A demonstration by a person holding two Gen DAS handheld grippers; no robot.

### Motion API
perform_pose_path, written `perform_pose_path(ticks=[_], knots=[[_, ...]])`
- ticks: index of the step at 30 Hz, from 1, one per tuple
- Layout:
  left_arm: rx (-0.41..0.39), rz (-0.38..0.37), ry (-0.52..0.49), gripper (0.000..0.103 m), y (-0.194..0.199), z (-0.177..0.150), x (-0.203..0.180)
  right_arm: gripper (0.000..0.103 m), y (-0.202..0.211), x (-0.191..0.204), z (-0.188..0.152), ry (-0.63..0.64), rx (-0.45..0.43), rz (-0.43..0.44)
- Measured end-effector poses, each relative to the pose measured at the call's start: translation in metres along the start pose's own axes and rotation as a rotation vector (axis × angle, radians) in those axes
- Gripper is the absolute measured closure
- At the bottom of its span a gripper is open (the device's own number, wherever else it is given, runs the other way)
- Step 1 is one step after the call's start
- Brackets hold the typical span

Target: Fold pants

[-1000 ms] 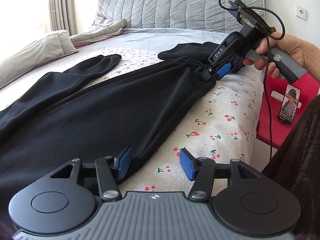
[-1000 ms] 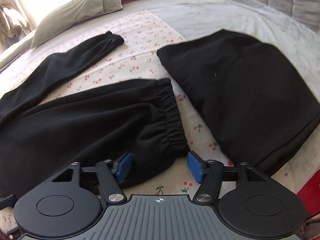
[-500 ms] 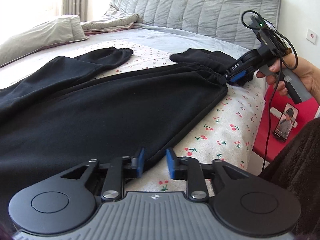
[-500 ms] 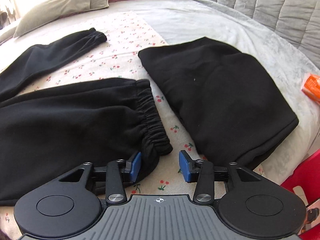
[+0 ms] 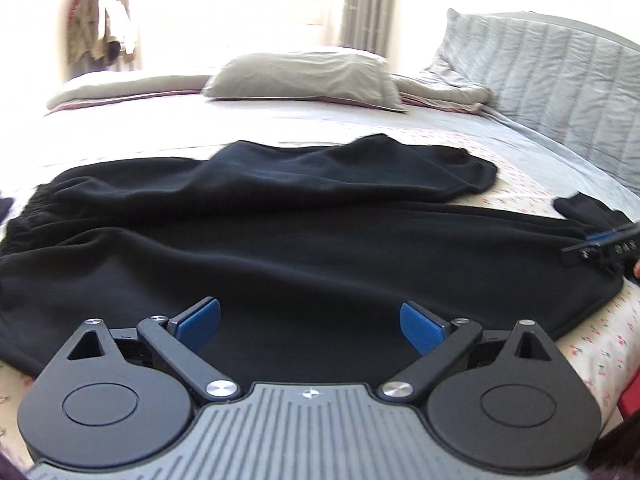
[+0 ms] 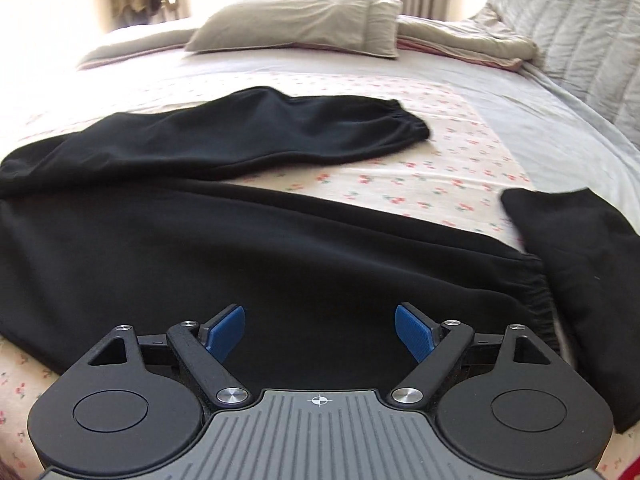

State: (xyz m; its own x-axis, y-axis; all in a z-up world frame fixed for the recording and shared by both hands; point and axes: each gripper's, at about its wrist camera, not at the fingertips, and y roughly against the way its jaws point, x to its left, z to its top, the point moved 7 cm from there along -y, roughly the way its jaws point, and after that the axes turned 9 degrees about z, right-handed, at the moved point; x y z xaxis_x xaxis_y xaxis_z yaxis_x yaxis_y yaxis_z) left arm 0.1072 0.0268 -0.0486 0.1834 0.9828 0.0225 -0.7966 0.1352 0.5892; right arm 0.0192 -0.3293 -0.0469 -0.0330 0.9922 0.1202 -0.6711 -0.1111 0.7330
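Black sweatpants spread flat along the bed's near edge, legs parted, cuffs elasticated. Left tongs and right tongs just opened wide, released, above the fabric.

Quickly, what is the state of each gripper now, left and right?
Left gripper: open, jaws just opened wide, holding nothing; black pants lie beneath.
Right gripper: open, jaws just opened, holding nothing, above the pants.
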Motion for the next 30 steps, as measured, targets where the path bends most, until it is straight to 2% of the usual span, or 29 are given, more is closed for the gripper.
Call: perform_pose_path(ticks=[6,9,10,11,15,18,21,23,25,26,27,30], knots=[[0.026,0.21,0.248,0.003,0.001,-0.008,0.101,0.017,-0.018,0.089,-0.001,0.127,-0.003,0.219],[0.033,0.281,0.383,0.005,0.004,-0.017,0.146,0.017,-0.022,0.129,-0.01,0.208,0.006,0.319],[0.037,0.295,0.428,0.008,0.005,-0.02,0.159,0.017,-0.022,0.143,-0.014,0.24,0.005,0.345],[0.039,0.303,0.469,0.013,0.005,-0.023,0.169,0.017,-0.022,0.153,-0.017,0.276,0.0,0.366],[0.037,0.325,0.612,0.022,0.008,-0.04,0.208,0.017,-0.02,0.196,-0.032,0.448,-0.041,0.425],[0.03,0.298,0.69,0.032,0.005,-0.047,0.22,0.019,-0.023,0.222,-0.04,0.559,-0.062,0.474],[-0.001,0.29,0.75,0.052,0.003,-0.05,0.227,0.023,-0.029,0.245,-0.049,0.632,-0.075,0.498],[-0.009,0.301,0.76,0.085,0.003,-0.052,0.23,0.041,-0.035,0.256,-0.056,0.697,-0.086,0.481],[-0.004,0.312,0.763,0.094,0.0,-0.053,0.233,0.08,-0.042,0.262,-0.059,0.73,-0.089,0.452],[-0.007,0.338,0.76,0.097,0.003,-0.054,0.233,0.089,-0.044,0.264,-0.057,0.73,-0.089,0.445],[-0.026,0.365,0.75,0.098,0.009,-0.053,0.234,0.097,-0.044,0.266,-0.054,0.727,-0.081,0.43],[-0.096,0.431,0.682,0.099,0.031,-0.043,0.234,0.098,-0.03,0.274,-0.046,0.714,-0.065,0.479]])
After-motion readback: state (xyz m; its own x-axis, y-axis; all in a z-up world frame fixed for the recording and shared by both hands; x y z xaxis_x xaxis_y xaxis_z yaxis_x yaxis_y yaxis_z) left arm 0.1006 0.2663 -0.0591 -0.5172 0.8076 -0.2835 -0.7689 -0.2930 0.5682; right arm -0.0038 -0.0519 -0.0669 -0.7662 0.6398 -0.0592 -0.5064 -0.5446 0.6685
